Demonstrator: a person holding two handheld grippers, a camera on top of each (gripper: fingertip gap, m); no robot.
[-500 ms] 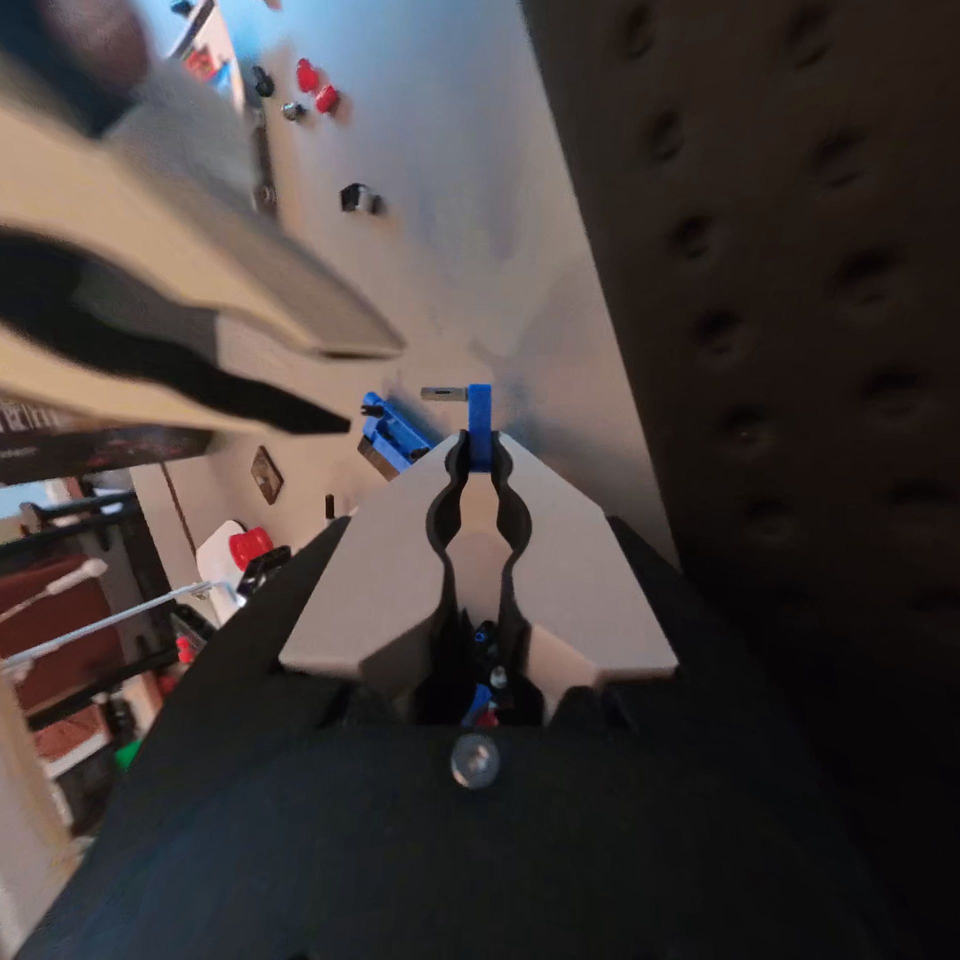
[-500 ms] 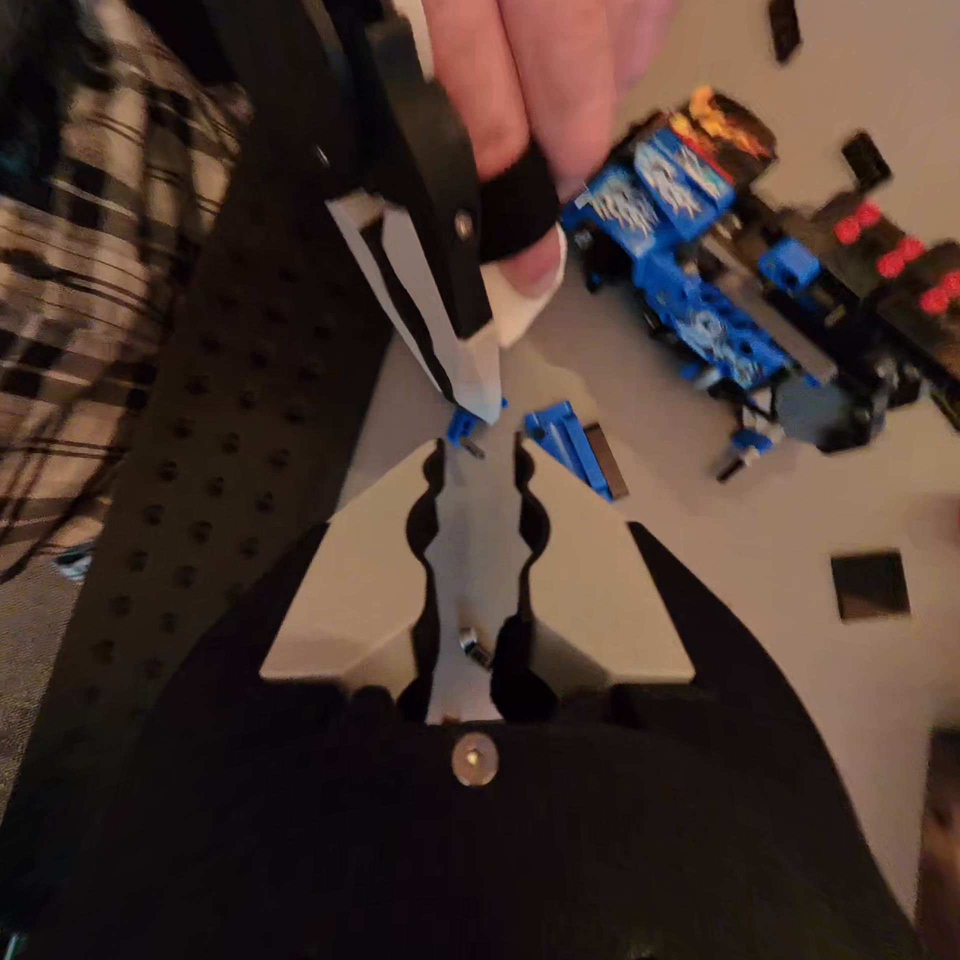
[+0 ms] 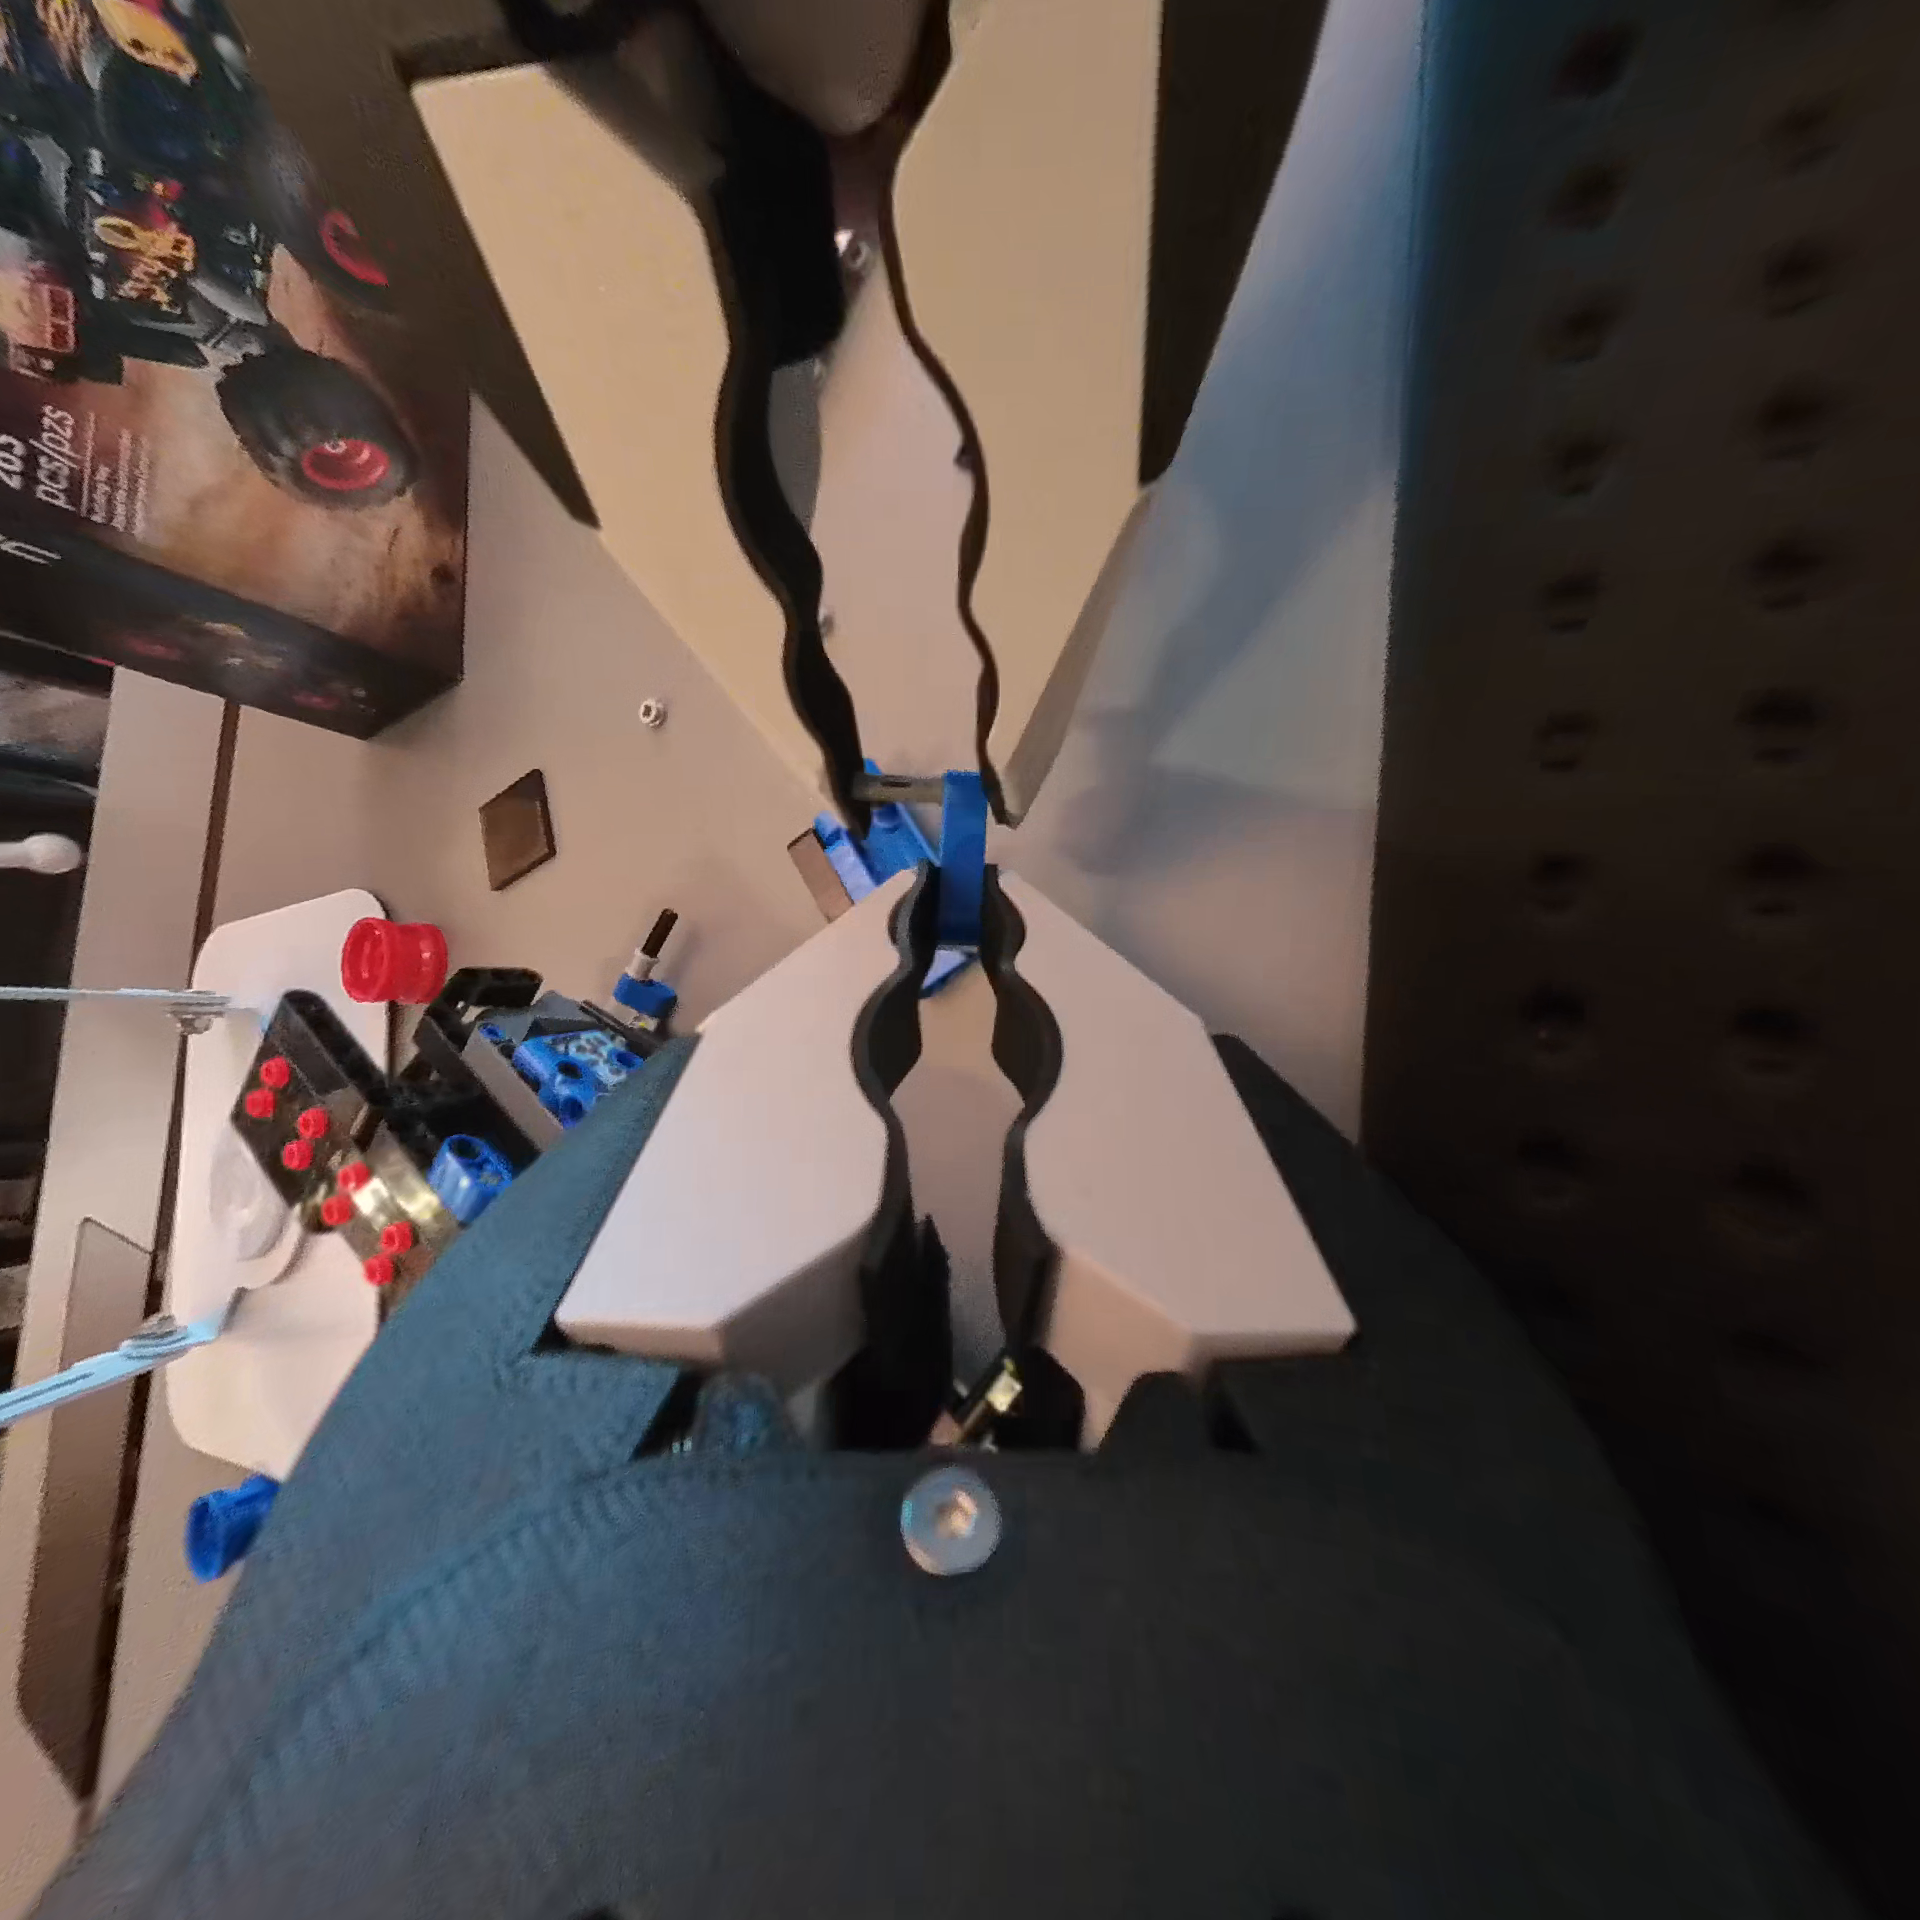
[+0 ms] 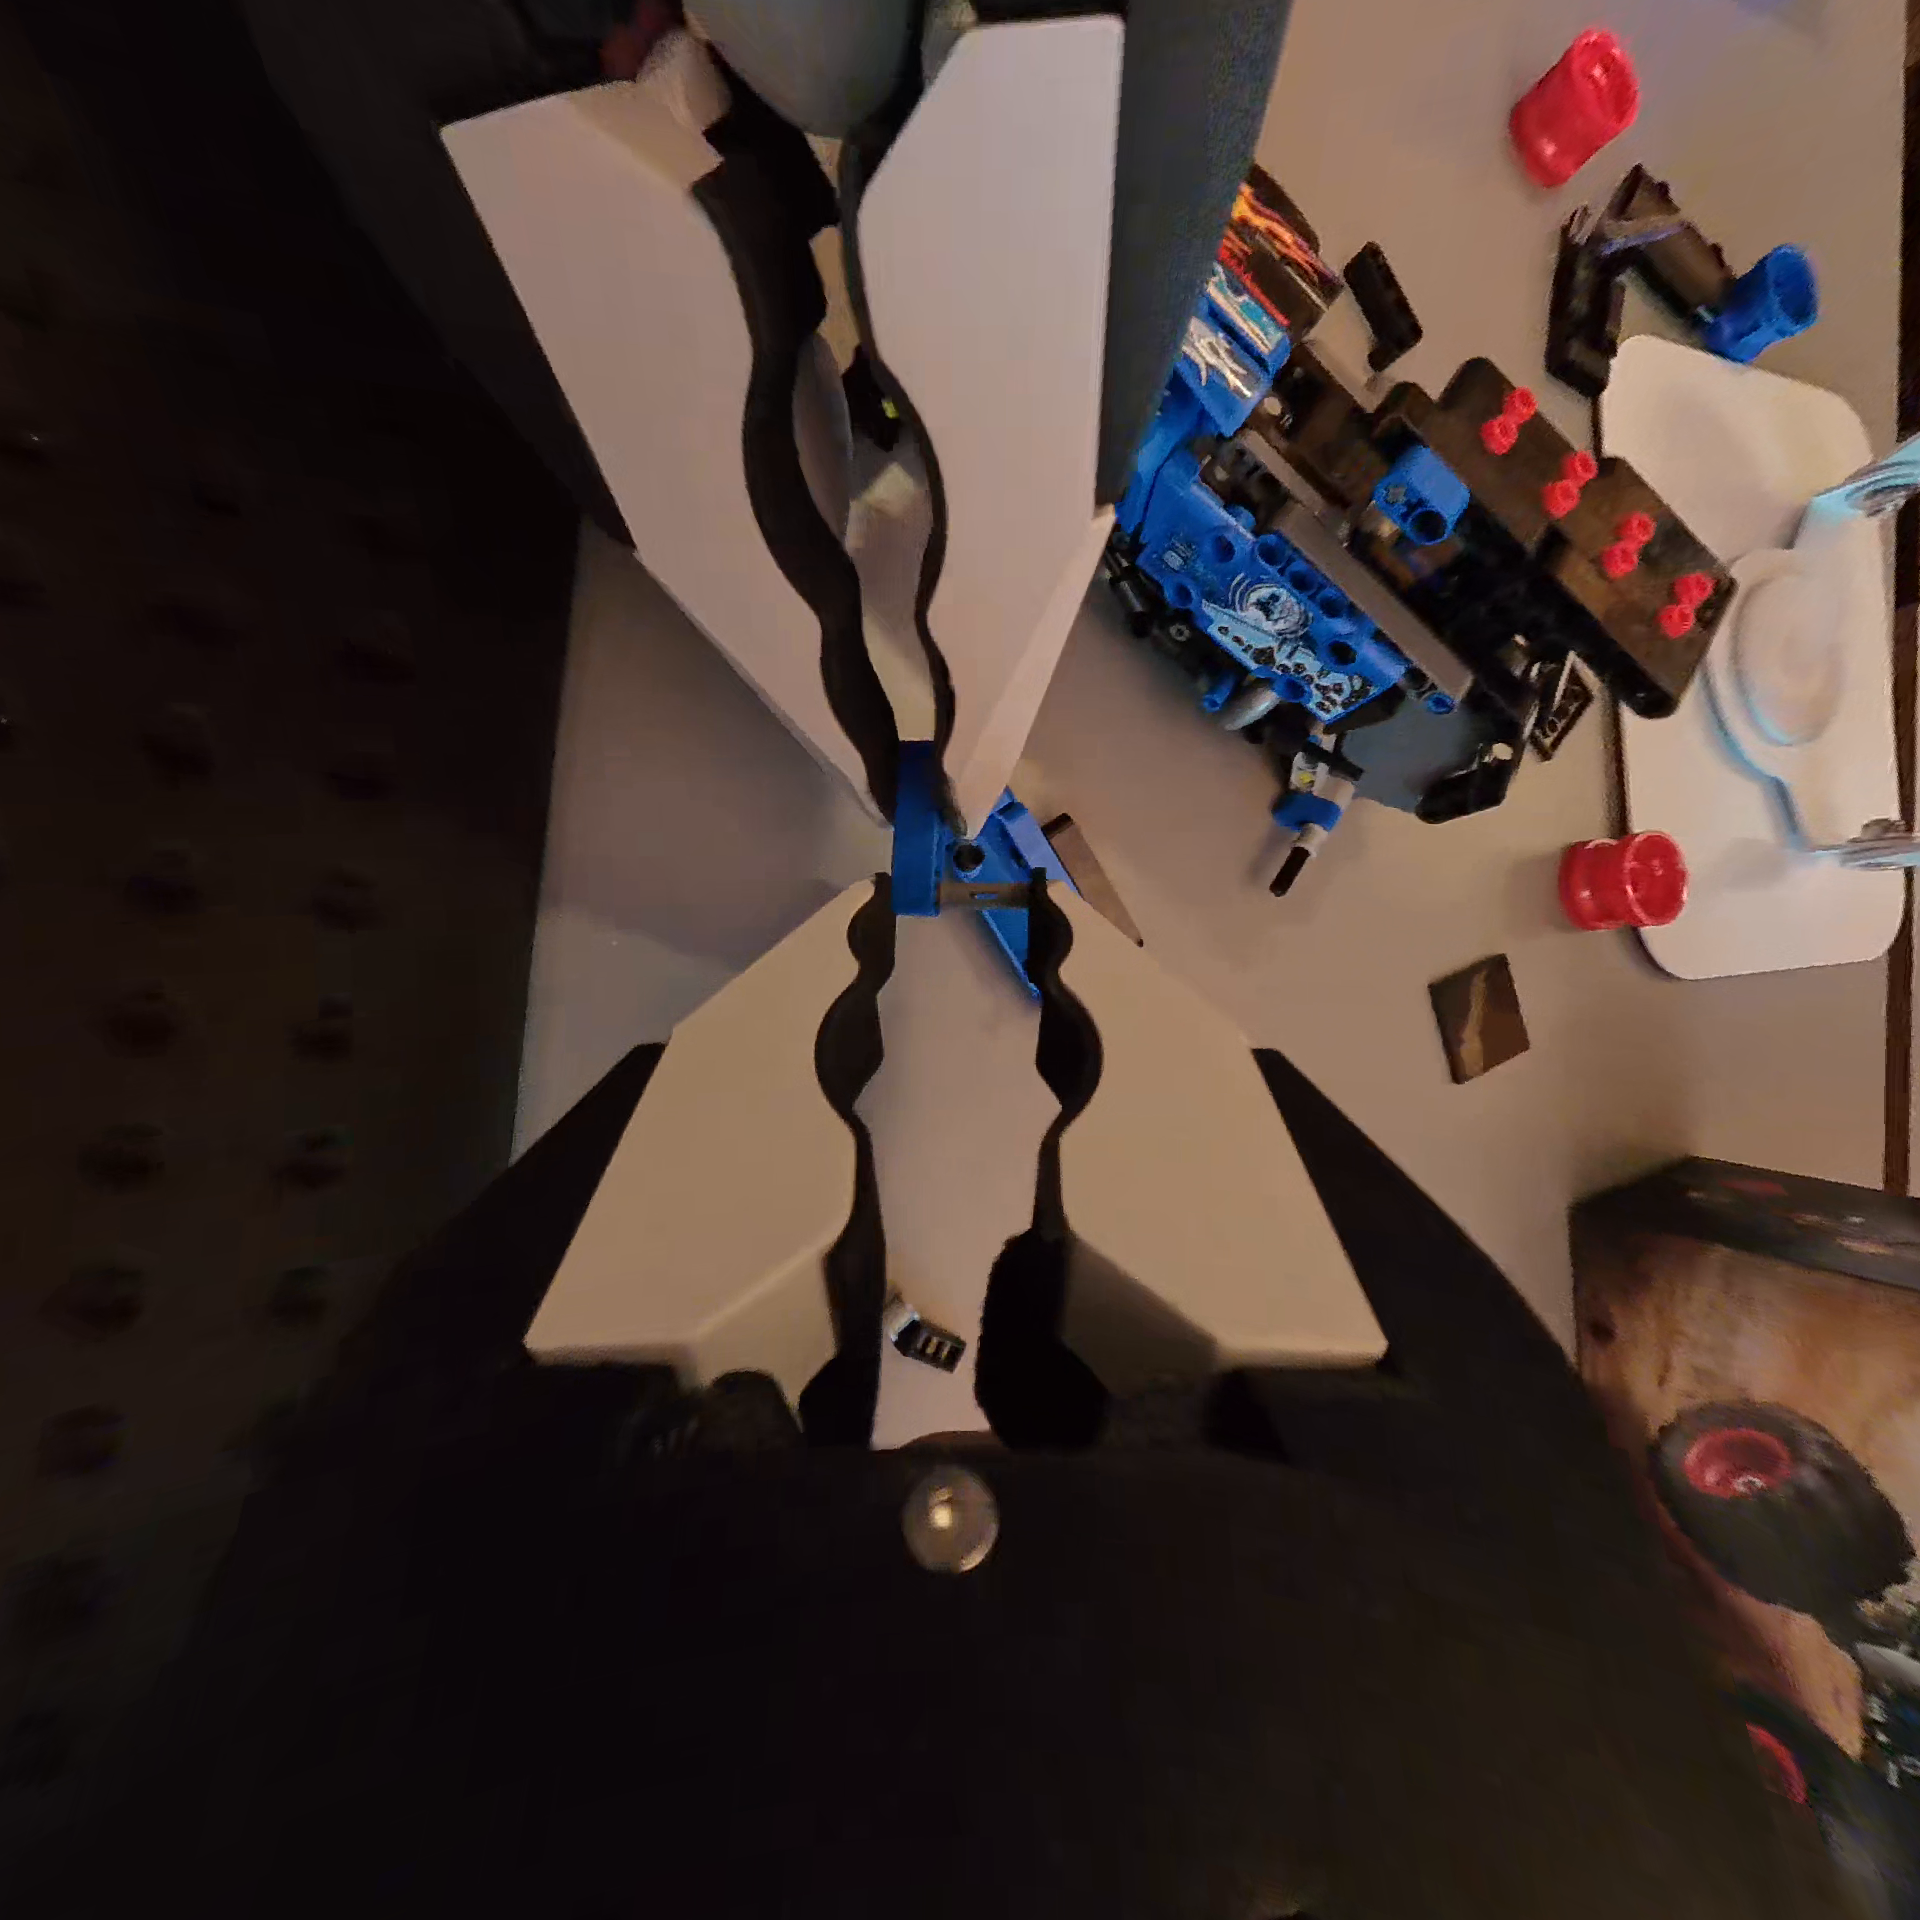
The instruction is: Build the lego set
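Now your left claw [image 3: 954,894] pinches the small blue plastic beam [image 3: 962,847]; your right claw [image 4: 961,902], half-spread, brackets its grey axle pin [image 4: 987,891]. Next: squeeze the pin home.

A pale, matte worktop [image 4: 1226,1039] fills the ground behind the jaws in both views, lit warm and dim with soft shadows pooling just past the tips. To one side of the jaws — right in the left wrist view, left in the right wrist view — stands a dark panel [image 3: 1662,727] dotted with rows of small round holes, running the full height of the frame; its near edge catches a bluish light. Far to the left of the jaws in the left wrist view, the worktop ends at a straight dark seam [image 3: 213,831], and beyond it the room falls away into blurred, dim shapes too unclear to name.
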